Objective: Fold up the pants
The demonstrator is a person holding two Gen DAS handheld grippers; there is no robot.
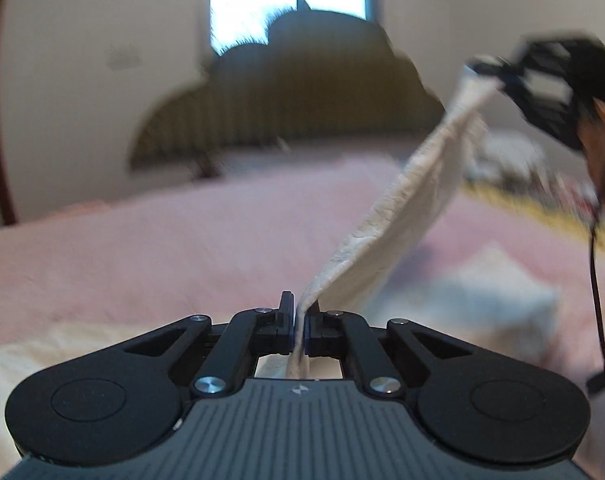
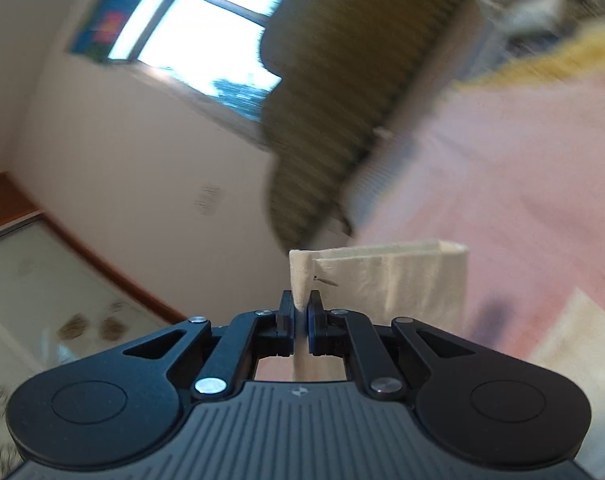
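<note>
Beyond the pants point(image 1: 402, 200), blurred bedding point(image 1: 142, 248)

Lots of open room over the pink bedspread point(image 1: 150, 248) in front of the headboard point(image 1: 286, 92), nothing lying there on the left side. The cream pants point(image 1: 402, 208) stretch taut in the air between the left gripper point(image 1: 299, 320) and the right gripper point(image 1: 486, 70), cutting across that space off to the right of the headboard. Further right of the headboard there's a yellow blanket point(image 1: 514, 200) and a blurry clutter pile, too smeared to identify. Near edge has a pale folded cloth point(image 1: 498, 296).
</note>
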